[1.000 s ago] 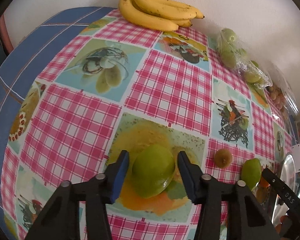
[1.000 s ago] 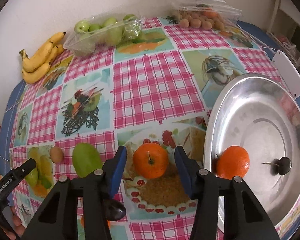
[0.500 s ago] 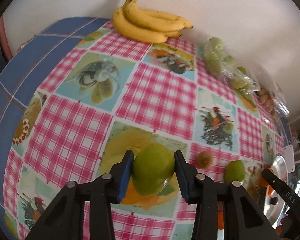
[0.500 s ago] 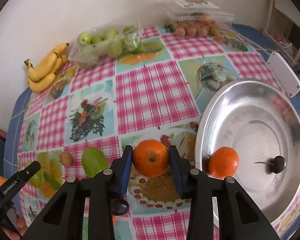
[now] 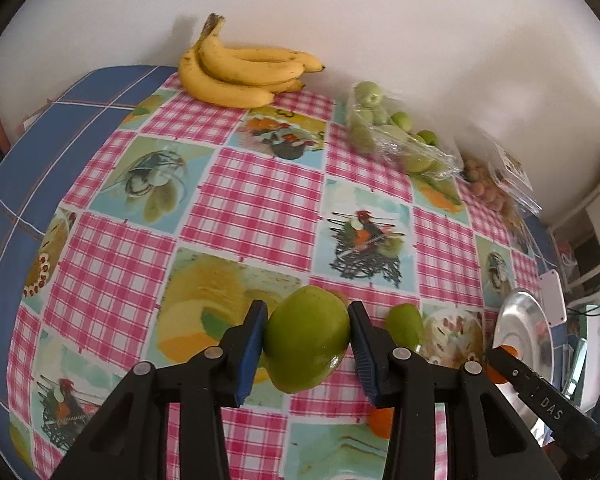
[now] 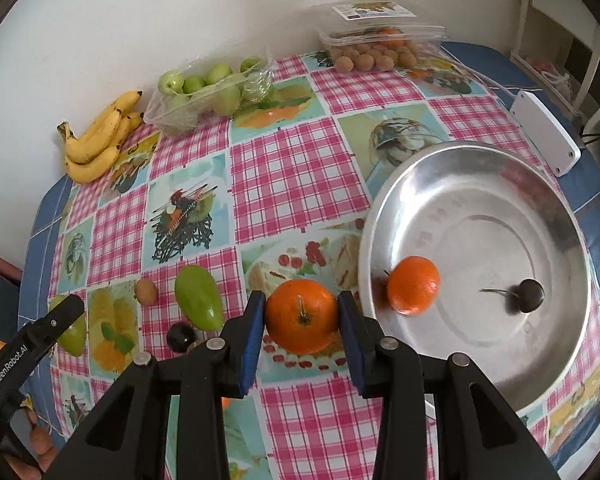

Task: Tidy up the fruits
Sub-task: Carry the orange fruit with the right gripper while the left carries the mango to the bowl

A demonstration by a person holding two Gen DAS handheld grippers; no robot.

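barely started tbh, just one orange (image 6: 413, 285) and a cherry (image 6: 530, 295) in the metal bowl (image 6: 500, 168) on the right, left gripper (image 5: 307, 345) fingers clamped on a green mango (image 5: 307, 338), right gripper (image 6: 301, 318) fingers clamped on another orange (image 6: 301, 316), second mango (image 6: 198, 302), kiwi (image 6: 145, 292) and dark cherry (image 6: 180, 337) left on the tabletop (image 6: 292, 168)

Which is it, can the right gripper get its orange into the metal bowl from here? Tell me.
Probably yes. The right gripper is shut on the orange, and the metal bowl lies just to its right with nothing between. Inside, only another orange and a dark cherry, so room remains.
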